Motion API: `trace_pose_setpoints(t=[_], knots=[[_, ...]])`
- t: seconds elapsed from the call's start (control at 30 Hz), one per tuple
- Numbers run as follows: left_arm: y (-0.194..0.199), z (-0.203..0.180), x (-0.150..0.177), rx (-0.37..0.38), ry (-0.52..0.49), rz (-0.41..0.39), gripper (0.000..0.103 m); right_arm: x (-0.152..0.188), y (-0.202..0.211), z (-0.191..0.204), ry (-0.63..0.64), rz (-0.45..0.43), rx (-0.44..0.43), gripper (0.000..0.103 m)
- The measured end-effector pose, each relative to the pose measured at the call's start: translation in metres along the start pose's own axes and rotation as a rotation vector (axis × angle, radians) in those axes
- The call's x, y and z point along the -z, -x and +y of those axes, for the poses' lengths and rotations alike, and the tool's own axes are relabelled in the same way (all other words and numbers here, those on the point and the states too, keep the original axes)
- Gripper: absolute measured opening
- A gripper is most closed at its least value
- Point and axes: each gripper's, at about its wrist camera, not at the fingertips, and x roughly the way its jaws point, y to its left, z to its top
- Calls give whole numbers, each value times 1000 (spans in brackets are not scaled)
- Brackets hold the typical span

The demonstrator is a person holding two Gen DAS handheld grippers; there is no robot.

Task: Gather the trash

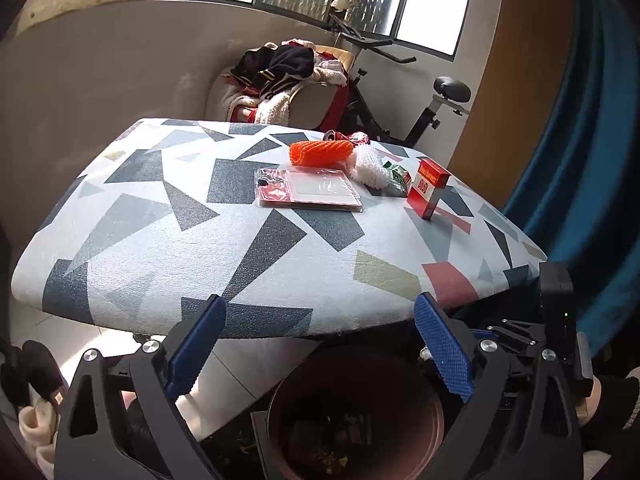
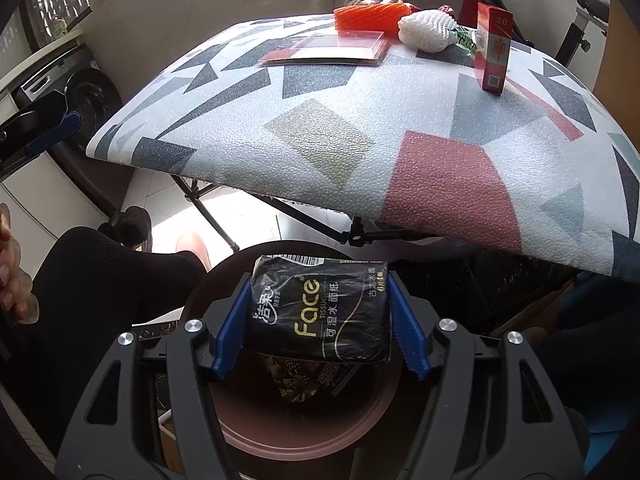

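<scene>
- Two handheld black grippers with blue ribbed pads, both hanging over a round brown plastic bin (image 2: 304,436) on the floor just off the table's near edge.
- Right gripper (image 2: 318,316): clamped on a black plastic tissue pack printed "Face" in gold (image 2: 320,312), pads pressed against its two short ends, pack level and directly above the bin's mouth.
- Below the pack, inside the bin: a crumpled dark snack wrapper with red and white print (image 2: 320,380).
- Left gripper (image 1: 320,344): fingers spread wide apart, nothing between them, poised above the same bin, seen here as a dark round opening (image 1: 356,420) with scraps at the bottom.
- On the folding table with white, grey, navy and red geometric cover (image 1: 160,248), gathered toward the far right corner:
- Flat clear plastic blister pack on a red card (image 1: 308,190), lying nearest the table's middle.
- Orange foam net sleeve (image 1: 320,153) lying just behind the blister pack, toward the far edge.
- White foam net sleeve (image 1: 368,166) touching the orange one's right end.
- Crushed red can (image 1: 344,137), partly hidden behind the orange sleeve at the far edge.
- Small green and white wrapper (image 1: 398,176), between the white sleeve and the box.
- Upright red and white cigarette box (image 1: 430,188), close to the right edge.
- Beyond the far edge: a chair piled with clothes (image 1: 280,72) and a black exercise bike (image 1: 400,92).
</scene>
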Motion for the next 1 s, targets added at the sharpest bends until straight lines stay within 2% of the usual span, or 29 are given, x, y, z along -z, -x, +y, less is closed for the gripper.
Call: trace_pose_setpoints(t=[0.3, 0.43, 0.63, 0.83, 1.0], knots=[[-2, 4, -1, -11, 16, -2, 93, 0, -2, 3, 15, 5, -6, 93], [-6, 4, -5, -22, 6, -1, 96, -3, -1, 4, 18, -7, 5, 96], [-9, 7, -15, -27, -6, -7, 97, -13, 11, 5, 55, -74, 54, 97], [-10, 8, -26, -71, -35, -29, 97, -32, 20, -15, -25, -114, 51, 97], [-15, 11, -36, -132, -74, -27, 97, -48, 27, -33, -45, -145, 144, 97]])
